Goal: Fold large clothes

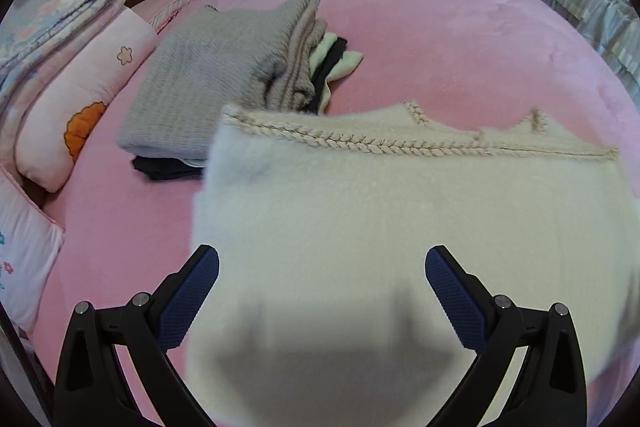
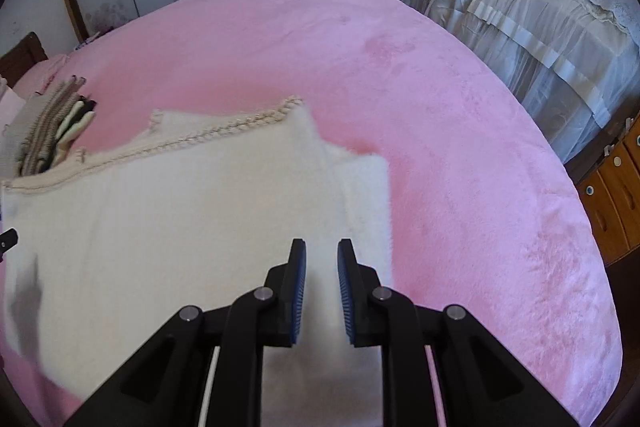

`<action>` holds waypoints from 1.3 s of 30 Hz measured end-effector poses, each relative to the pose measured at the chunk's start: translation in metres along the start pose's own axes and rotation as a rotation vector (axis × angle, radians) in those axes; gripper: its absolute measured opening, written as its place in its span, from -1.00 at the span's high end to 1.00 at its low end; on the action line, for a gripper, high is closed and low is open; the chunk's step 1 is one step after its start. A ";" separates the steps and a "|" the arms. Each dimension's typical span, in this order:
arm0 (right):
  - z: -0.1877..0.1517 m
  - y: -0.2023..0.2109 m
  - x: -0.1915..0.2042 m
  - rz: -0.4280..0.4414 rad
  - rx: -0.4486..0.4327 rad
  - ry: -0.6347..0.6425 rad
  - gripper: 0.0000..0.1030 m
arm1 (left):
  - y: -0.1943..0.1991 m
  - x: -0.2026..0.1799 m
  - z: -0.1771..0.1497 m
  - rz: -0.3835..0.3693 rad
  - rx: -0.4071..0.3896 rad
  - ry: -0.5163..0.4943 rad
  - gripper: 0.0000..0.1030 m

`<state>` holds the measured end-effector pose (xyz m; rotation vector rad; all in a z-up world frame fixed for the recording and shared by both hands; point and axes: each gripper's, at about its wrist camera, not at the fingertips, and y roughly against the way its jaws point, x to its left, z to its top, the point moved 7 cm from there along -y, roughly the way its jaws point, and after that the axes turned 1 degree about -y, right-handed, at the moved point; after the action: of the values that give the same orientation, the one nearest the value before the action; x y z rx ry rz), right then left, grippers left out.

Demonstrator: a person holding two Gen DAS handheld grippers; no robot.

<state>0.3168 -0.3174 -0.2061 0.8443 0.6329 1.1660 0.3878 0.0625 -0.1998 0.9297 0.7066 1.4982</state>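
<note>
A fluffy white garment point(image 1: 380, 211) with a braided beige trim point(image 1: 400, 147) lies on the pink bed point(image 1: 440, 39). My left gripper point(image 1: 322, 267) is wide open above its near part, empty. In the right wrist view the same garment point(image 2: 192, 219) spreads left of centre, its right edge folded in layers. My right gripper point(image 2: 322, 259) hovers over that right edge, jaws narrowly apart, with white fabric showing between the fingers; whether they pinch it I cannot tell.
A stack of folded clothes with a grey knit sweater point(image 1: 208, 75) on top sits at the back left, also in the right wrist view point(image 2: 44, 127). Pink pillows point(image 1: 80, 99) lie at the left. A lace-covered piece of furniture point(image 2: 540, 27) and wooden drawers point(image 2: 612, 195) stand to the right.
</note>
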 end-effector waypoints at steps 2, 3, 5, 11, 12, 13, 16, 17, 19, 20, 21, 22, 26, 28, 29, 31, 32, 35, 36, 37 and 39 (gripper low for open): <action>-0.003 0.028 0.016 0.049 -0.019 0.009 0.51 | 0.035 0.008 -0.004 -0.012 -0.016 -0.004 -1.00; -0.003 0.040 0.023 0.075 -0.032 0.016 0.43 | 0.049 0.012 -0.005 -0.018 -0.028 -0.004 -1.00; -0.001 0.068 0.036 0.110 -0.066 0.036 0.29 | 0.084 0.021 -0.009 -0.035 -0.052 0.001 -1.00; -0.004 0.137 0.078 0.164 -0.163 0.125 0.24 | 0.164 0.041 -0.021 -0.117 -0.118 0.041 -1.00; -0.006 0.146 0.084 0.173 -0.175 0.138 0.24 | 0.175 0.043 -0.025 -0.127 -0.132 0.047 -1.00; -0.008 0.155 0.091 0.183 -0.191 0.150 0.24 | 0.182 0.044 -0.029 -0.133 -0.140 0.051 -1.00; -0.018 0.179 0.106 0.209 -0.236 0.169 0.24 | 0.197 0.046 -0.047 -0.163 -0.157 0.075 -1.00; -0.022 0.185 0.109 0.222 -0.252 0.170 0.24 | 0.199 0.045 -0.055 -0.176 -0.158 0.086 -1.00; -0.030 0.190 0.115 0.240 -0.275 0.167 0.24 | 0.197 0.044 -0.070 -0.206 -0.155 0.117 -1.00; -0.036 0.191 0.118 0.250 -0.286 0.164 0.24 | 0.194 0.042 -0.080 -0.225 -0.152 0.135 -1.00; -0.042 0.192 0.121 0.263 -0.296 0.157 0.24 | 0.189 0.040 -0.089 -0.248 -0.149 0.150 -1.00; -0.047 0.190 0.122 0.271 -0.310 0.147 0.24 | 0.182 0.038 -0.097 -0.258 -0.148 0.161 -1.00; -0.073 0.170 0.125 0.247 -0.352 0.118 0.24 | 0.143 0.030 -0.130 -0.278 -0.123 0.214 -1.00; -0.088 0.152 0.130 0.253 -0.324 0.120 0.24 | 0.118 0.025 -0.147 -0.308 -0.080 0.245 -1.00; -0.095 0.145 0.132 0.248 -0.311 0.124 0.25 | 0.103 0.023 -0.156 -0.330 -0.048 0.262 -1.00; -0.108 0.128 0.138 0.247 -0.284 0.148 0.27 | 0.075 0.018 -0.173 -0.382 0.020 0.297 -1.00; -0.114 0.121 0.141 0.249 -0.275 0.167 0.31 | 0.061 0.016 -0.181 -0.410 0.049 0.316 -1.00; -0.128 0.102 0.150 0.242 -0.248 0.218 0.32 | 0.026 0.015 -0.197 -0.474 0.089 0.374 -0.99; -0.131 0.097 0.153 0.248 -0.241 0.227 0.33 | 0.014 0.017 -0.202 -0.496 0.098 0.401 -0.99; -0.134 0.091 0.157 0.257 -0.229 0.237 0.33 | 0.005 0.019 -0.204 -0.515 0.102 0.429 -0.99; -0.136 0.079 0.163 0.263 -0.209 0.245 0.41 | -0.014 0.023 -0.209 -0.560 0.117 0.495 -0.99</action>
<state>0.2132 -0.1157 -0.2150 0.6228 0.5975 1.5622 0.2147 0.1027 -0.3128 0.3803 1.3036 1.1865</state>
